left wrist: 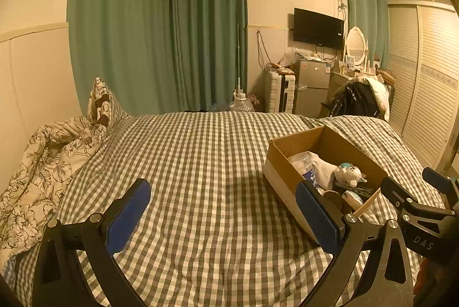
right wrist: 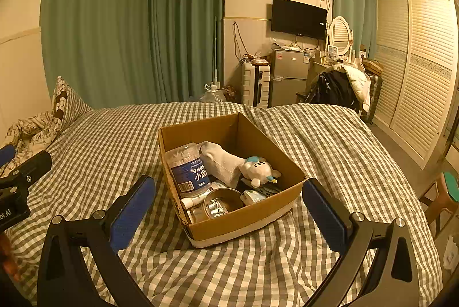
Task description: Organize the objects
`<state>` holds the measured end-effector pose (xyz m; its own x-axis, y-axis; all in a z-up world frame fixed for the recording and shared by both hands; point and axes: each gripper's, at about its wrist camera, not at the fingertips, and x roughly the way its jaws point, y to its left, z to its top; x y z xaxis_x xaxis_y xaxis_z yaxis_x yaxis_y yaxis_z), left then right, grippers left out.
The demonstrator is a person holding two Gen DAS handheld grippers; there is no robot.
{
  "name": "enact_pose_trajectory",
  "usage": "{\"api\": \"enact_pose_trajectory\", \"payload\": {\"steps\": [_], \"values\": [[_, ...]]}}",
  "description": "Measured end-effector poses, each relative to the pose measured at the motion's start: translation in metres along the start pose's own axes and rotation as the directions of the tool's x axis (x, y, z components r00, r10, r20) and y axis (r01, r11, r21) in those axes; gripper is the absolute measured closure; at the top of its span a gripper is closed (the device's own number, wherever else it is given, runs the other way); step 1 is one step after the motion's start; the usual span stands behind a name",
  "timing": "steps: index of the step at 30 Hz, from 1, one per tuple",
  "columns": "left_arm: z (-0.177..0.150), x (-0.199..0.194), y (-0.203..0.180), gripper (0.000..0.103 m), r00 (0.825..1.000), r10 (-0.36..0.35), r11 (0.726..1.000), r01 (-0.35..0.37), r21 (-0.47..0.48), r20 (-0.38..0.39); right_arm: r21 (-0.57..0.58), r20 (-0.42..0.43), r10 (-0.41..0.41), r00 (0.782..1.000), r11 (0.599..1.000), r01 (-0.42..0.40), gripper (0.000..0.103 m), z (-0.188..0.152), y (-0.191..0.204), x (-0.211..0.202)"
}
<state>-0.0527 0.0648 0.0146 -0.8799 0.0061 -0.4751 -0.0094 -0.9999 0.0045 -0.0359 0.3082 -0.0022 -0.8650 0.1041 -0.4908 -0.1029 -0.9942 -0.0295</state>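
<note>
The left gripper (left wrist: 223,213) is held low over the gingham bedspread (left wrist: 186,157), its blue-padded fingers spread wide apart with nothing between them. Beneath it only bare checked cloth is seen, toward the left half of the bed, and a crumpled floral quilt (left wrist: 43,163) is bunched along the bed's left edge.

To the right, the cardboard box (right wrist: 243,218) is set on the bedspread right of the bed's middle, its near corner turned toward the camera. The right gripper (right wrist: 228,206) is aimed straight at it, likewise spread wide and empty, one finger to each side of the box's near corner without touching it.

Inside the box, from left to right, a clear tub with a blue label (right wrist: 188,170) is lain on its side against the left wall, a white sock (right wrist: 221,160) is draped beside it, and a small white plush toy (right wrist: 258,170) is rested toward the right wall. Along the near wall a white tube (right wrist: 195,200), a metal bowl (right wrist: 222,200) and a small white packet (right wrist: 252,196) are crowded together.

The things appear to be already gathered, so the step in hand is judged to be either the start of sorting or its close. If items are to be taken out, a single gripper would need to be lowered into the box over one object, the plush toy or sock being the easiest to pinch.
</note>
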Motion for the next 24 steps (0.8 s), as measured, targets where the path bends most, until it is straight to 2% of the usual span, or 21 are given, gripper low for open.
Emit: {"api": "enact_pose_trajectory", "payload": {"steps": [24], "values": [[-0.0006,0.0008,0.002,0.0,1.0,0.023,1.0,-0.023,0.006,-0.001,-0.009,-0.009,0.01,1.0,1.0,-0.01,0.0,-0.0021,0.0028,0.0008]]}}
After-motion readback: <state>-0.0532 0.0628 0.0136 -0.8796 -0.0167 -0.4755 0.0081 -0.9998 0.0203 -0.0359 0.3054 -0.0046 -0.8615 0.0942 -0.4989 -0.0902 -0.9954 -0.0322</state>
